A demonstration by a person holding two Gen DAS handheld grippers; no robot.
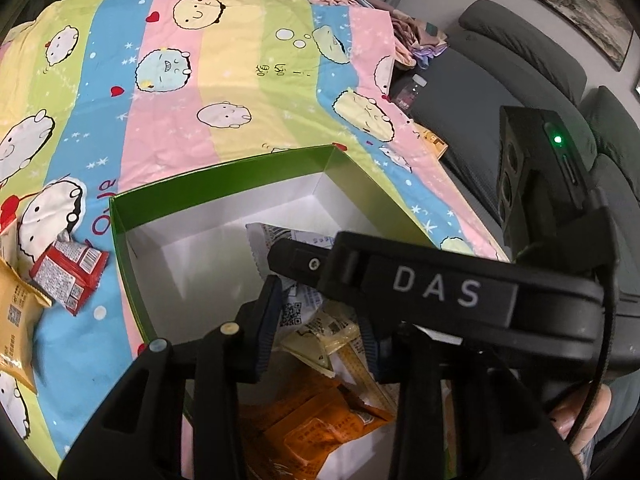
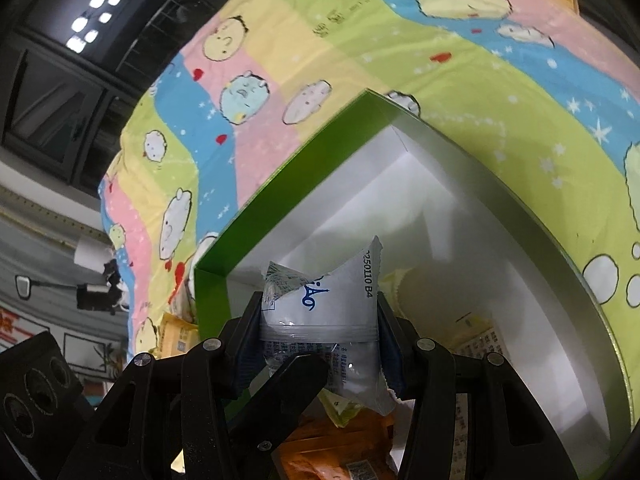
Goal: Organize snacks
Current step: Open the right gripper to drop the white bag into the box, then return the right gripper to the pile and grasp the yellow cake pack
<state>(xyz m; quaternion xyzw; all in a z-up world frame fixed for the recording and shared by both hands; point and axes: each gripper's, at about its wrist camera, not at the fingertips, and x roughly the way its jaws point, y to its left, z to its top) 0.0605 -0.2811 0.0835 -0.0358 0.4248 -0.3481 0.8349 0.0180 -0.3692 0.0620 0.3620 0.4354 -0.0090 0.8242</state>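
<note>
Across the cartoon bedsheet [image 1: 224, 80] the green box [image 2: 280, 192] is sitting open, white inside. My right gripper [image 2: 318, 320] is hanging over it, clamping a white packet [image 2: 320, 312]. My left gripper [image 1: 316, 316] is waiting spread, seemingly gripping nothing, though the other tool is blocking part of it. Orange packets [image 1: 312, 428] are lying in the box; a red packet [image 1: 68, 276] is lying outside.

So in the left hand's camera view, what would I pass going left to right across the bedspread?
Yellow snack packet → red snack packet → green box with snacks inside → right gripper lettered DAS → grey sofa.
</note>
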